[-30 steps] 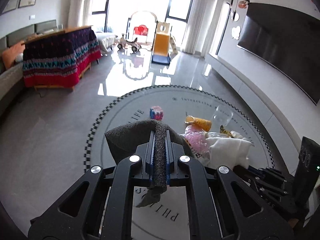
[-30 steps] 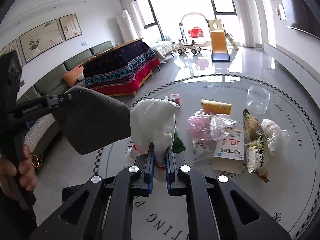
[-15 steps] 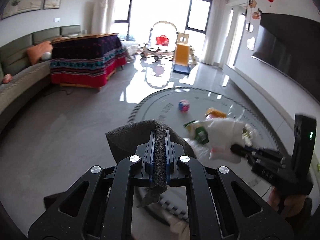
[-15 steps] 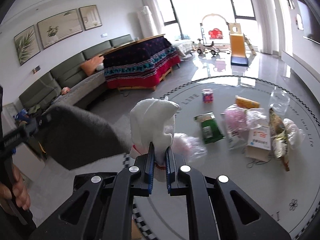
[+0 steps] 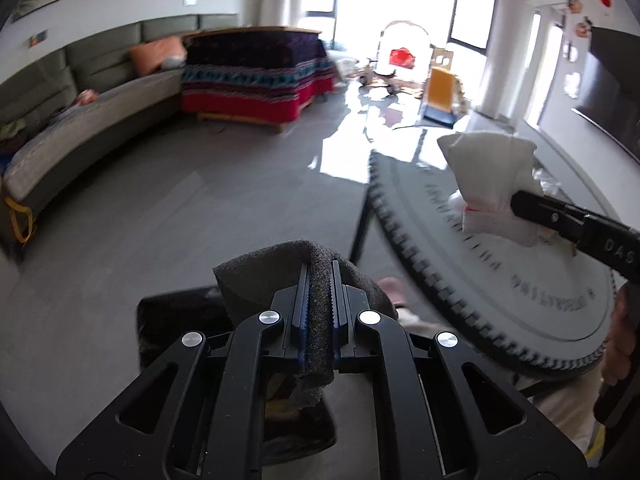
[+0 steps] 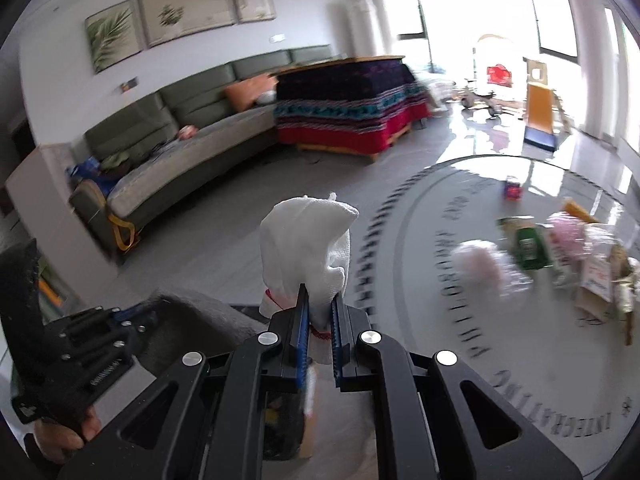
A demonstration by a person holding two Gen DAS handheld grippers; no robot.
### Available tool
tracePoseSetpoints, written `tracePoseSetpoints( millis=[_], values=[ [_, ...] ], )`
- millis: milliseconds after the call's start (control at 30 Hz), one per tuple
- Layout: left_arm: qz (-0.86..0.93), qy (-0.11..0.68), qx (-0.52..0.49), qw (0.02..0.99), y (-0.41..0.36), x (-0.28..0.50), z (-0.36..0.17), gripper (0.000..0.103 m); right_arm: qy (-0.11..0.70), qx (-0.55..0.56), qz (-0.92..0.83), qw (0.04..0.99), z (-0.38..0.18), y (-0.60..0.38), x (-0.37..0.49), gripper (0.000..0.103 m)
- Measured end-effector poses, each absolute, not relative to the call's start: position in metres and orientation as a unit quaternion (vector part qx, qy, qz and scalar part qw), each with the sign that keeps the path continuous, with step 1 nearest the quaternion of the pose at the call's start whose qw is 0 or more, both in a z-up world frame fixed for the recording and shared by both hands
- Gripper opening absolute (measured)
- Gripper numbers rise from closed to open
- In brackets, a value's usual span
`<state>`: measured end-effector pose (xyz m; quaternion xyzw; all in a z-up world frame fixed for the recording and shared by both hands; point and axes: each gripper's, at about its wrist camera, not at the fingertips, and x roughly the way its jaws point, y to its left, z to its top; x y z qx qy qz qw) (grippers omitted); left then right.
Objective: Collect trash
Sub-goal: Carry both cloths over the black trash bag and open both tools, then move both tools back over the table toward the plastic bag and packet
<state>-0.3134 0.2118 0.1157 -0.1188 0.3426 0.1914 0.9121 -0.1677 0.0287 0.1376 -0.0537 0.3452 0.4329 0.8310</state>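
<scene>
My left gripper (image 5: 319, 276) is shut on a dark grey felt-like cloth (image 5: 272, 276) and holds it off the table's left edge, over the floor; it also shows in the right wrist view (image 6: 192, 320). My right gripper (image 6: 320, 304) is shut on a crumpled white tissue wad (image 6: 308, 248), held beyond the round table's left rim; it shows in the left wrist view (image 5: 492, 168) too. Several pieces of trash stay on the round grey table (image 6: 500, 360): a green packet (image 6: 528, 244), pink plastic wraps (image 6: 484, 268), a paper packet (image 6: 596, 280).
A dark bin or bag (image 5: 180, 332) sits on the floor under my left gripper, partly hidden. A green sofa (image 6: 192, 140) and a low table with a patterned cloth (image 6: 352, 108) stand beyond. A small colourful cube (image 6: 513, 190) is on the table's far side.
Both grippers have swung left, off the table and toward the floor, each keeping its load. The table's trash now lies to the right.
</scene>
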Motion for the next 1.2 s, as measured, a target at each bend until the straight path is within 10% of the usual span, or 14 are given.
tracePoseSetpoints(
  millis=[600,633,667,700,733,1200],
  values=[
    [0.330,0.456,-0.184,0.806,0.280,-0.400,-0.011,0.007,0.421,-0.145,0.529,0.722,0.072,0.149,-0.257,0.011],
    [0.333,0.460,-0.188,0.801,0.279,-0.406,-0.016,0.011,0.427,-0.149,0.531,0.717,0.069,0.154,-0.258,0.015],
    [0.337,0.467,-0.193,0.795,0.283,-0.405,-0.020,0.049,0.438,-0.162,0.533,0.706,0.063,0.164,-0.260,0.021],
    [0.343,0.470,-0.194,0.790,0.284,-0.406,-0.023,0.101,0.446,-0.178,0.521,0.706,0.057,0.173,-0.261,0.052],
    [0.356,0.459,-0.187,0.792,0.286,-0.408,-0.022,0.095,0.447,-0.182,0.507,0.715,0.054,0.179,-0.261,0.070],
    [0.351,0.457,-0.141,0.805,0.267,-0.383,-0.007,0.097,0.438,-0.122,0.508,0.732,0.066,0.144,-0.237,0.070]
  ],
)
